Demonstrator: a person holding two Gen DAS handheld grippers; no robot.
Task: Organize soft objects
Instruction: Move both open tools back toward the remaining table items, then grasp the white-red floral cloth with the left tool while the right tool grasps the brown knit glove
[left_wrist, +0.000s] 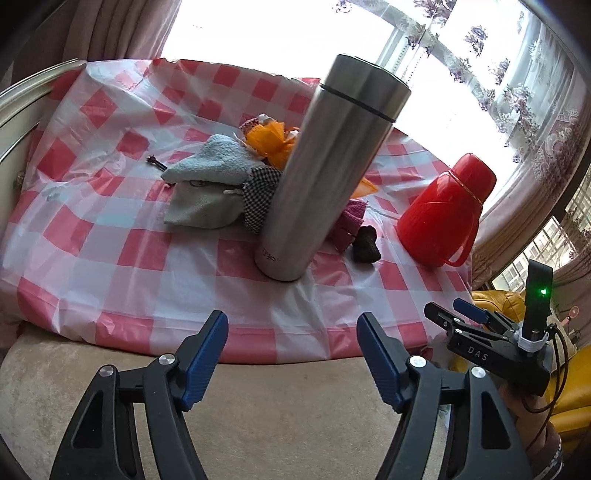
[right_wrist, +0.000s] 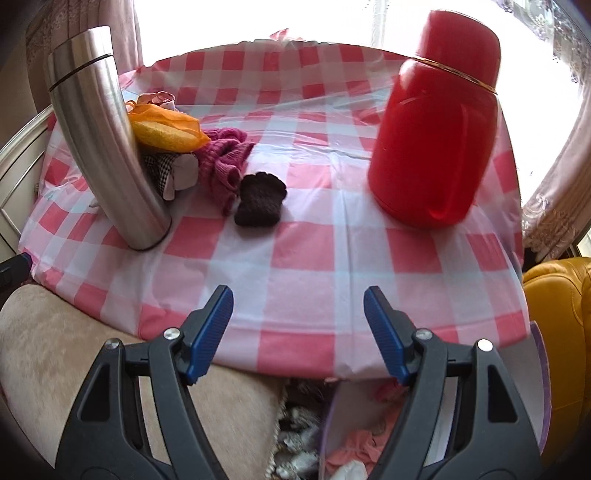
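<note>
Soft things lie heaped on the red-and-white checked tablecloth (right_wrist: 295, 258), a thin, crinkled plastic sheet over a round table, and most of them crowd behind the steel flask (left_wrist: 325, 173). From my left camera I see a pale blue fuzzy towel (left_wrist: 212, 162) folded on top of a cream woven pouch (left_wrist: 201, 206), with a black-and-white houndstooth cloth (left_wrist: 260, 195) tucked just beside them against the flask. Behind sits an orange gauzy bag (right_wrist: 166, 127) — sheer mesh over something yellow and spongy. To its right in my right camera a pink ribbed knit glove (right_wrist: 225, 162) sprawls with its fingers toward me, and a small dark brown knitted piece (right_wrist: 260, 199), lumpy and scalloped at one edge, lies just beside it on the bare cloth. The flask is a tall brushed-metal cylinder with a dark seam under its cap; the red thermos jug (right_wrist: 436, 136) is smooth glossy plastic with a thin gold band below its domed lid and stands well apart from the pile. Both are capped, so I cannot tell what is in them. Below the table edge a pale-walled bin (right_wrist: 354, 424) holds pink fabric pieces. My left gripper (left_wrist: 291, 354) has its blue ridged pads apart with nothing between them, hanging over a beige plush seat (left_wrist: 258, 424) — my right gripper (right_wrist: 299, 332) is likewise spread and empty at the table's near edge.
</note>
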